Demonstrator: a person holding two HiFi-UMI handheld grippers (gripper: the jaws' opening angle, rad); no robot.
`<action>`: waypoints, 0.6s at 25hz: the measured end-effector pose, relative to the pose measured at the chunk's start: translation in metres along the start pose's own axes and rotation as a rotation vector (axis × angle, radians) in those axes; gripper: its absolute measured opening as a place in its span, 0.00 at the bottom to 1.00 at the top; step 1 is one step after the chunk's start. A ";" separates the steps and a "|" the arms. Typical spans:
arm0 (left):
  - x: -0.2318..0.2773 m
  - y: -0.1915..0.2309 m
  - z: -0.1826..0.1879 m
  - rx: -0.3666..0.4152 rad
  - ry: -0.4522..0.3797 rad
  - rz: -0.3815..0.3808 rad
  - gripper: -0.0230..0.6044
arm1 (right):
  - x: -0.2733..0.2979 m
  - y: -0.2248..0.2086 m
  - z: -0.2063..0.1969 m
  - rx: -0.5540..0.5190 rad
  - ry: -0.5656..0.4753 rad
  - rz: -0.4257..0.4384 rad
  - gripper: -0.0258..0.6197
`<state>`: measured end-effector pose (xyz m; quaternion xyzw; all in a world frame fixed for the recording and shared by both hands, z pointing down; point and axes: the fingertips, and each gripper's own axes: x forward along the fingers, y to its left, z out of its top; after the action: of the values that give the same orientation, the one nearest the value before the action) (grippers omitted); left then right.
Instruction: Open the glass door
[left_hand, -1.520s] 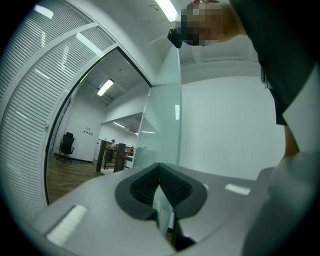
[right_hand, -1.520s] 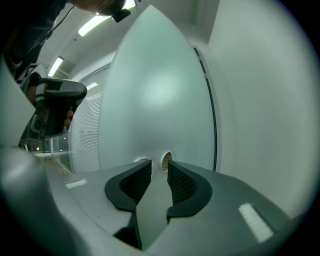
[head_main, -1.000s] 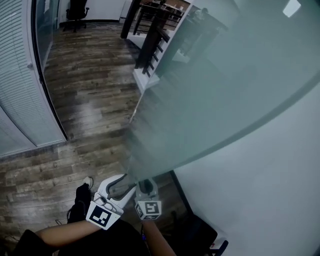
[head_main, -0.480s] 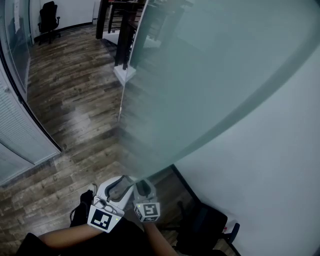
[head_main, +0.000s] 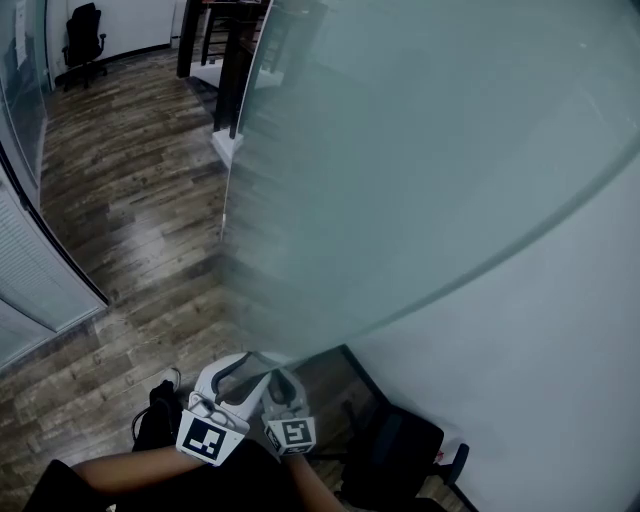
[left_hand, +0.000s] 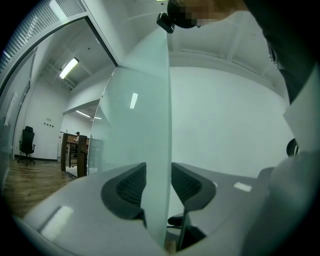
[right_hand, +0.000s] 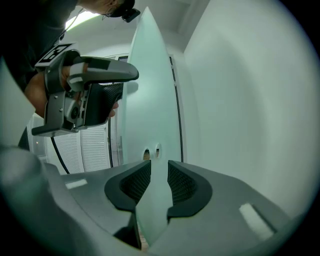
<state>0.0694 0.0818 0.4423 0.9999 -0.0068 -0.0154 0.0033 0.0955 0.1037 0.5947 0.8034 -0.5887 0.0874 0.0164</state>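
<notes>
Head view: frosted, pale-green glass door (head_main: 420, 150).

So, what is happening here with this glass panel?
A person works a frosted glass door with two handheld grippers, both set over its free edge. The right gripper is closed on the glass. The left gripper straddles the same edge, its jaws having just been opening. The door stands partly open.

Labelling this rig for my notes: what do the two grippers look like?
Both the left gripper and right gripper are pale grey shells with black ribbed, curved pads. Each carries a white cube printed with black square markers.
</notes>
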 end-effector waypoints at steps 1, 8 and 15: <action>0.001 -0.002 0.001 -0.001 0.000 0.000 0.28 | -0.006 -0.002 0.003 -0.005 -0.015 0.005 0.19; 0.014 -0.015 0.012 0.008 -0.013 -0.041 0.28 | -0.029 -0.005 0.036 0.009 -0.110 0.061 0.25; 0.036 -0.032 0.010 -0.004 0.038 -0.090 0.27 | -0.041 -0.018 0.051 0.014 -0.167 0.077 0.27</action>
<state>0.1057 0.1137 0.4306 0.9993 0.0381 0.0034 0.0047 0.1068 0.1414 0.5391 0.7847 -0.6180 0.0248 -0.0418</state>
